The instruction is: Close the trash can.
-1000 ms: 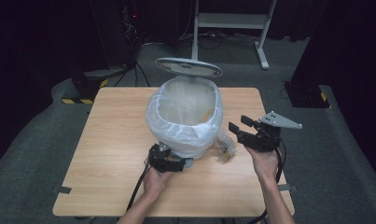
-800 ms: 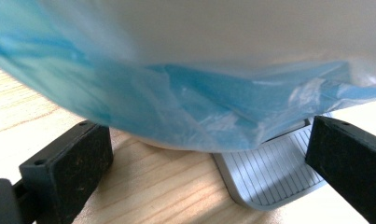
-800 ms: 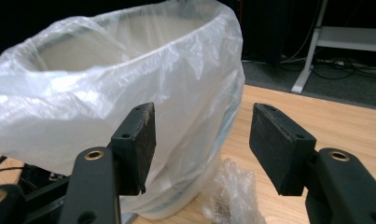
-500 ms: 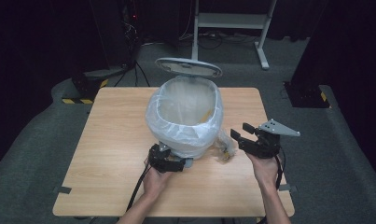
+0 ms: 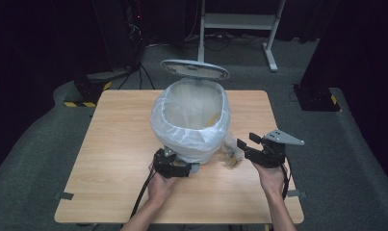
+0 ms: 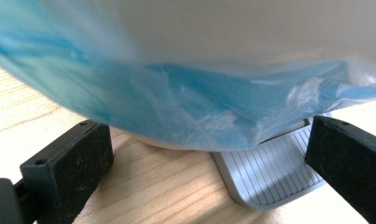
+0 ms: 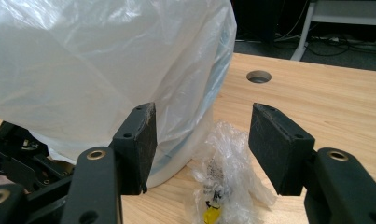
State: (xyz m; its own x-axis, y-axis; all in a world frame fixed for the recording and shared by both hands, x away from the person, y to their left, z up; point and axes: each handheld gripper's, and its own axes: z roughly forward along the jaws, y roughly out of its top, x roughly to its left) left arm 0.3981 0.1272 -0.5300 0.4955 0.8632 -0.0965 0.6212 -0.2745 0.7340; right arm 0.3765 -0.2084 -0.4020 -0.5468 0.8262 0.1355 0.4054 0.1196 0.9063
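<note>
A white pedal bin (image 5: 194, 130) lined with a translucent plastic bag (image 5: 182, 132) stands near the middle of the light wooden bench (image 5: 109, 159), its round grey lid (image 5: 195, 70) tipped up at the 12 o'clock side. At the bin's 4 o'clock, just beside its base, a crumpled clear plastic wrapper with a yellow scrap inside (image 5: 232, 151) lies on the bench.

The right gripper (image 5: 245, 145) sits at the wrapper's 3 o'clock, held low over the bench. In the right gripper view its jaws stand spread apart with the wrapper (image 7: 223, 186) lying between and just below them; the pads do not press on it, and the left-hand pad sits close against the bag's bulge (image 7: 106, 70).

The left gripper (image 5: 179, 168) rests at the bin's 6 o'clock, at its foot. In the left gripper view its jaws are spread wide, one on each side of the ribbed grey foot pedal (image 6: 274, 172), under the bag's overhanging bluish fold (image 6: 185, 98); neither pad clearly touches the pedal.
</note>
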